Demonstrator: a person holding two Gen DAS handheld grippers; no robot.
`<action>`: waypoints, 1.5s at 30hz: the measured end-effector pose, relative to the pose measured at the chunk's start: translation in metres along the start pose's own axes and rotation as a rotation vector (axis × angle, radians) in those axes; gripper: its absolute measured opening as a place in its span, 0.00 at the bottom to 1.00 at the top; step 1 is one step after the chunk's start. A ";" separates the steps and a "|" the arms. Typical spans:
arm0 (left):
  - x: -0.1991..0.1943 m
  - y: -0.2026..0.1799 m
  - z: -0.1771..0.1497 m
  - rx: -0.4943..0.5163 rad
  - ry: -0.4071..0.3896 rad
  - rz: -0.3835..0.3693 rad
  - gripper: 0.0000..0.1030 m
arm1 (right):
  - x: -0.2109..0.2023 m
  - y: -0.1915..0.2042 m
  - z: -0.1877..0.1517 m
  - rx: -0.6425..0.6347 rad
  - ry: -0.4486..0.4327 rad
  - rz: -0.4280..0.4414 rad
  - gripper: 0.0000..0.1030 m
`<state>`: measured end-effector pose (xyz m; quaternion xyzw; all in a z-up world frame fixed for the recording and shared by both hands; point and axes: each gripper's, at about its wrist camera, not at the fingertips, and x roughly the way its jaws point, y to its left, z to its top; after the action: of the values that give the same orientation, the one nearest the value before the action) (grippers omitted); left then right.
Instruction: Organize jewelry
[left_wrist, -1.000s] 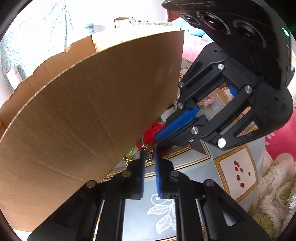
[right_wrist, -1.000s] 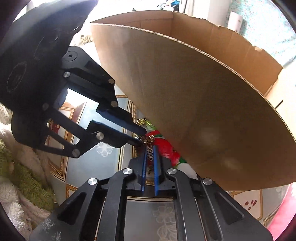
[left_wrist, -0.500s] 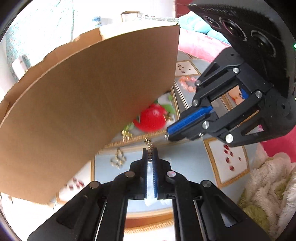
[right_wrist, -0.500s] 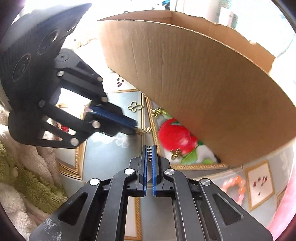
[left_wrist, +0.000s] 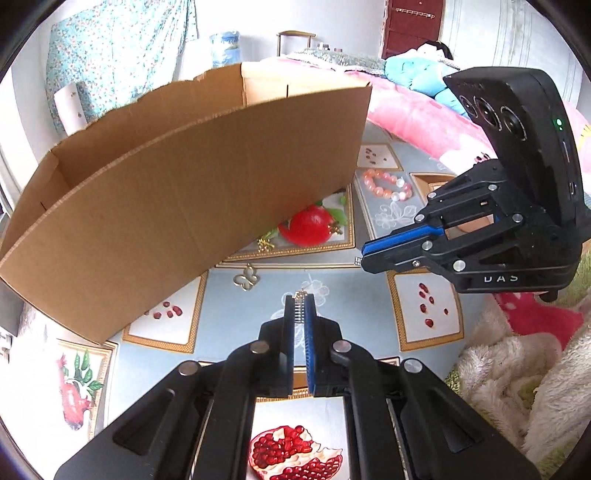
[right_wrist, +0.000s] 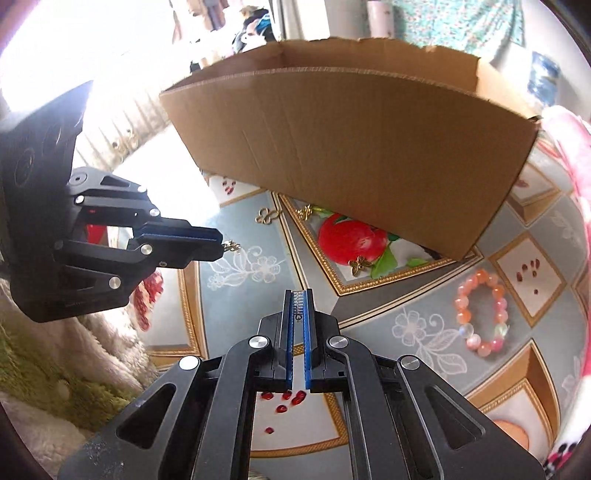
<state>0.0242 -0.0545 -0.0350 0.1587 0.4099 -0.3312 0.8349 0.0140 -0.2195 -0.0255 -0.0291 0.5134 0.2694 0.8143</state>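
Note:
My left gripper (left_wrist: 299, 298) is shut on a small gold chain piece (left_wrist: 297, 308) that pokes out at its tips. In the right wrist view this left gripper (right_wrist: 220, 246) shows the gold bit (right_wrist: 232, 246) sticking out. My right gripper (right_wrist: 298, 293) is shut on another short gold chain piece (right_wrist: 298, 308). It appears in the left wrist view as the right gripper (left_wrist: 363, 255). The two grippers hang apart above the patterned mat (left_wrist: 236, 321). A brown cardboard box (left_wrist: 184, 206) stands behind them. A pink bead bracelet (right_wrist: 480, 314) lies on the mat to the right.
Loose gold charms lie near the box: a butterfly (left_wrist: 246, 277), a small charm (right_wrist: 306, 212) at the box's foot, and a flower charm (right_wrist: 360, 264) on the printed red pomegranate (right_wrist: 351, 238). A fluffy blanket (left_wrist: 517, 376) borders the mat. Pink bedding (left_wrist: 417, 114) lies beyond.
Both grippers have drawn back from the box and risen. Their tips met at one gold piece a second ago and now stand apart, each with a gold piece in it.

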 end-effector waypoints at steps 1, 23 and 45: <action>-0.002 -0.002 0.001 0.006 -0.008 0.003 0.04 | -0.002 0.002 0.000 0.003 -0.008 -0.001 0.02; -0.071 0.043 0.117 0.024 -0.280 0.005 0.04 | -0.074 -0.023 0.110 -0.055 -0.309 -0.006 0.02; 0.116 0.146 0.209 -0.372 0.261 -0.181 0.05 | -0.004 -0.116 0.169 0.042 -0.087 -0.116 0.05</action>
<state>0.2971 -0.1092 0.0006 0.0064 0.5807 -0.3002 0.7567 0.2059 -0.2652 0.0306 -0.0301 0.4804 0.2121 0.8505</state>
